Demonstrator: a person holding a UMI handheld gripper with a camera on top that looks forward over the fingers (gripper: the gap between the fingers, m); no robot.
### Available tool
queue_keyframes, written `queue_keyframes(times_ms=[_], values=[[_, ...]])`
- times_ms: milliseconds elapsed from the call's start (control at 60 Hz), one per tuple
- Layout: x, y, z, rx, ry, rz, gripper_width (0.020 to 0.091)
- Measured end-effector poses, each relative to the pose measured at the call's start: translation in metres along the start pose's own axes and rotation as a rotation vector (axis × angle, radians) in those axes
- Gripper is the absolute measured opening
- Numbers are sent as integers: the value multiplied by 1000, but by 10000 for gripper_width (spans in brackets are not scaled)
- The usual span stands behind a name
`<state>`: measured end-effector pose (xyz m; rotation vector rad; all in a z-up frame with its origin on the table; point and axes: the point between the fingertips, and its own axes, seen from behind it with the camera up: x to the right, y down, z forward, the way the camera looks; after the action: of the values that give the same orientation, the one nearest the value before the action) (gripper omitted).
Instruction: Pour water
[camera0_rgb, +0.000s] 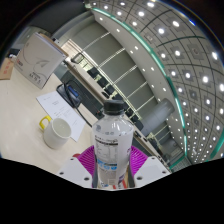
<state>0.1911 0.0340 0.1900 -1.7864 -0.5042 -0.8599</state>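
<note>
Gripper view tilts hard, so the room slants. At the bottom the fingers (110, 172) close on a clear water bottle (112, 140), their pink pads (88, 157) pressing its sides just below the white label. The bottle has a dark cap (115, 106) still on and stands upright between the fingers, lifted over the desk (20, 115). Just beside it on the desk sits a white mug (58, 131) with a yellow handle. Beyond the mug lie a sheet of paper (60, 103) and a dark object, and farther off stands a cardboard box (36, 58). Ceiling lights (170, 45) run overhead.
</note>
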Motion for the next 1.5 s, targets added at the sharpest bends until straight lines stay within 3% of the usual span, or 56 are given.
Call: queue_keyframes(times_ms=[233,533,750,1017,1217,1500], values=[[3,-24,71,48,128,-564,416],[-18,-39,108,126,258,-1067,414],[-37,-35,115,179,248,-1210,417],[-16,-38,106,168,150,-765,418],[8,-41,89,154,-3,-191,421],[-20,-18,83,92,-296,478,422]])
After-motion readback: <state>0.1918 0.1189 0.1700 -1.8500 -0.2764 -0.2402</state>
